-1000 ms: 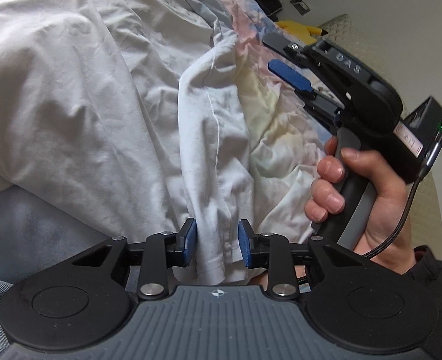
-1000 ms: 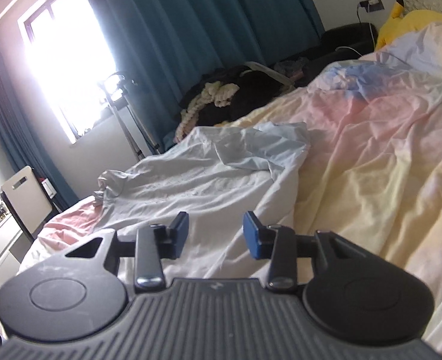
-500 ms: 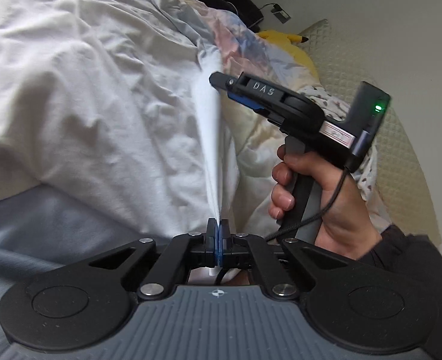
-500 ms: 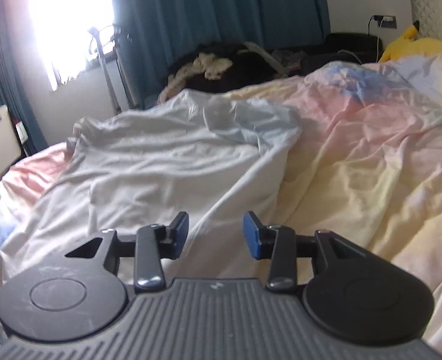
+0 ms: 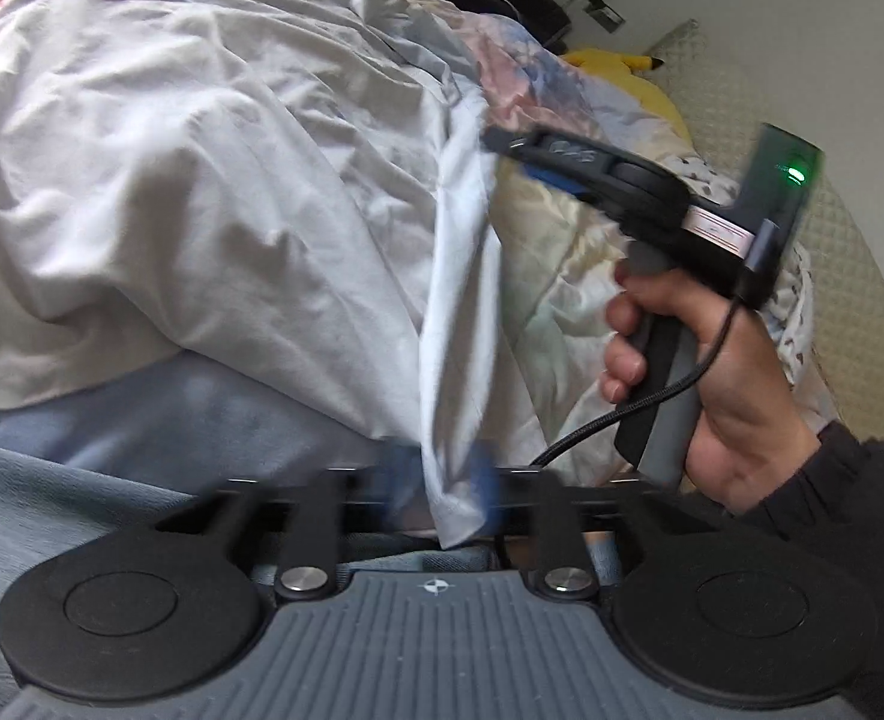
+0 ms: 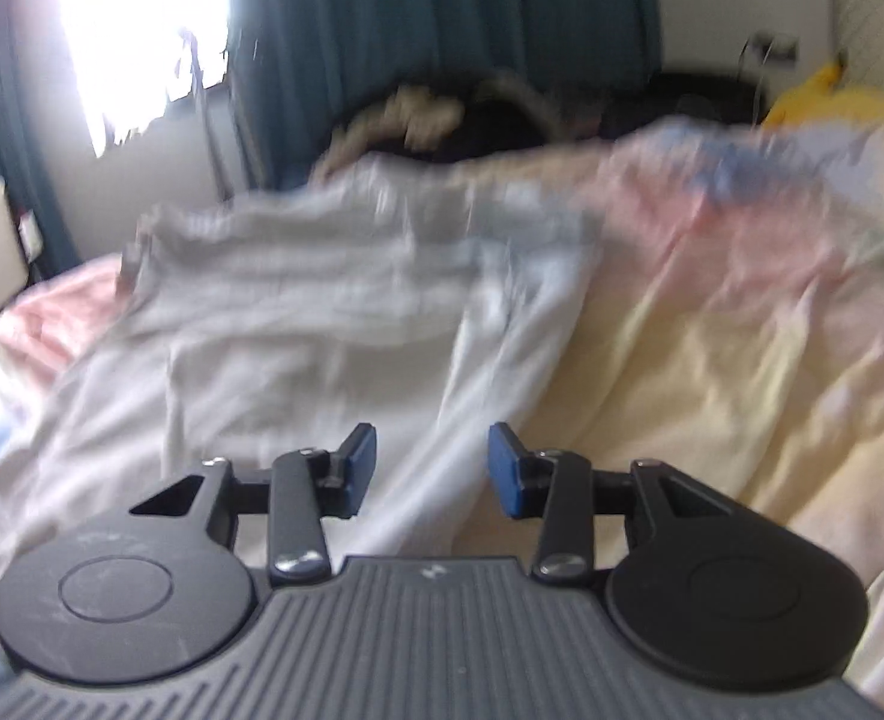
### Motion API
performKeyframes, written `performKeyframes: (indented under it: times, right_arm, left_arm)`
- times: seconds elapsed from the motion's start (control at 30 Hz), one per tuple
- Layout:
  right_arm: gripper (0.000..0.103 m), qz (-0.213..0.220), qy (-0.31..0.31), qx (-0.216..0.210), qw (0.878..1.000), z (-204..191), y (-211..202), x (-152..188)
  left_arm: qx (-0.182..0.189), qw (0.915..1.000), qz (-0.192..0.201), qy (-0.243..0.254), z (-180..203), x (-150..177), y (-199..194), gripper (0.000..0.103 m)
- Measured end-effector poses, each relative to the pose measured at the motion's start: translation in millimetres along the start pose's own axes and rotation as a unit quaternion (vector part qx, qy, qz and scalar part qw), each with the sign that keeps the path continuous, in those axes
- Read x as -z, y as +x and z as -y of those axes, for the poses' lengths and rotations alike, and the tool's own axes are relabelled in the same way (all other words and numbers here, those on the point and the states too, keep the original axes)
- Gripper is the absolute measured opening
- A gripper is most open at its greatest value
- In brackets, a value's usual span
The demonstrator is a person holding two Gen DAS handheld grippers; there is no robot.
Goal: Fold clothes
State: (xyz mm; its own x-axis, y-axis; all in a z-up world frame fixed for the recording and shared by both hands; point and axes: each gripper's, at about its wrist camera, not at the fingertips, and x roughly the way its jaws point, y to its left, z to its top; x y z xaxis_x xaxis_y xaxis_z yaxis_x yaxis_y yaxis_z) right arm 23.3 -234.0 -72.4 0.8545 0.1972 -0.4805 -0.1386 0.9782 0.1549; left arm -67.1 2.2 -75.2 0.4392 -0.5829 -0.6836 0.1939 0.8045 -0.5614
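across the left and centre of the left wrist view a white garment [image 5: 213,180] lies rumpled over a pastel bedspread [image 5: 562,240], with one strip of its cloth running down the middle of the frame to the left gripper [image 5: 438,483] at the bottom edge; that strip hangs between the two blue pads [image 5: 484,480], which are blurred and stand a little apart on either side of it, so the jaws read as parted with the cloth loose between them, though the blur hides whether either pad touches it; at right of the same view a hand [image 5: 700,384] in a dark sleeve [image 5: 850,498] grips the handle of the right gripper [image 5: 502,147], whose tip reaches the upper part of the strip; whether it touches is not clear; a yellow plush toy [image 5: 616,63] sits near the top right, against a quilted headboard [image 5: 802,120]; low in the right wrist view the right gripper [image 6: 432,468] has its blue pads set wide apart with nothing between them, above the white garment [image 6: 297,324], which fills the left and centre of the blurred frame; the bedspread [image 6: 712,324] fills the right; teal curtains [image 6: 442,30] and a bright window [image 6: 141,18] cross the top
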Motion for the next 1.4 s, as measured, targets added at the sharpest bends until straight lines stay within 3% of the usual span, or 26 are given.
performKeyframes:
  times: [0.07, 0.2, 0.33, 0.4, 0.47, 0.57, 0.67, 0.8, 0.9, 1.0, 1.17, 1.2, 1.3, 1.33, 1.37, 1.4]
  right_arm:
    - [0.044, 0.017, 0.002, -0.004, 1.0, -4, -1, -4]
    - [0.044, -0.018, 0.035, -0.034, 0.999, -10, 24, 0]
    - [0.044, -0.089, 0.067, -0.041, 0.993, -14, 60, 13]
    - [0.044, -0.097, 0.063, -0.034, 0.993, -16, 68, 17]
    - [0.045, -0.078, 0.062, -0.035, 0.994, -18, 65, 11]
    - [0.047, -0.032, 0.069, -0.049, 0.996, -19, 58, 3]
    - [0.048, -0.019, 0.057, -0.047, 0.997, -19, 66, 4]
    - [0.048, -0.027, 0.073, -0.048, 0.996, -16, 85, 7]
    - [0.049, -0.033, 0.085, -0.048, 0.995, -13, 98, 9]
    - [0.055, -0.034, 0.089, -0.05, 0.994, -13, 107, 11]
    - [0.057, -0.032, 0.09, -0.052, 0.994, -13, 114, 15]
    - [0.058, -0.031, 0.089, -0.052, 0.994, -13, 115, 15]
    - [0.059, -0.032, 0.089, -0.052, 0.994, -14, 114, 15]
    - [0.059, -0.032, 0.089, -0.052, 0.994, -14, 114, 14]
    - [0.059, -0.033, 0.09, -0.052, 0.994, -14, 114, 14]
    - [0.059, -0.033, 0.09, -0.052, 0.994, -14, 114, 14]
  left_arm:
    - [0.005, 0.9997, 0.022, -0.004, -3, -7, -15, 0.059]
    - [0.021, 0.9981, 0.052, -0.027, -22, -37, -48, 0.072]
    - [-0.004, 0.9938, 0.097, -0.053, -54, -89, -78, 0.082]
    - [-0.025, 0.9894, 0.121, -0.076, -75, -122, -87, 0.084]
    - [-0.036, 0.9806, 0.162, -0.105, -107, -157, -88, 0.085]
    - [-0.051, 0.9604, 0.2, -0.187, -164, -204, -74, 0.085]
    - [-0.062, 0.9386, 0.235, -0.244, -216, -246, -52, 0.085]
    - [-0.094, 0.9159, 0.275, -0.277, -267, -291, -27, 0.085]
    - [-0.112, 0.9048, 0.288, -0.293, -290, -311, -9, 0.087]
    - [-0.098, 0.8895, 0.318, -0.313, -306, -322, 2, 0.09]
    - [-0.152, 0.8864, 0.351, -0.26, -292, -348, 8, 0.089]
    - [-0.168, 0.8907, 0.347, -0.241, -285, -353, 11, 0.084]
    - [-0.222, 0.9046, 0.325, -0.164, -259, -367, 22, 0.041]
    - [-0.239, 0.9083, 0.316, -0.133, -250, -371, 26, 0.02]
    - [-0.25, 0.9095, 0.313, -0.109, -240, -373, 29, 0.012]
    - [-0.261, 0.9101, 0.31, -0.086, -230, -374, 31, 0.013]
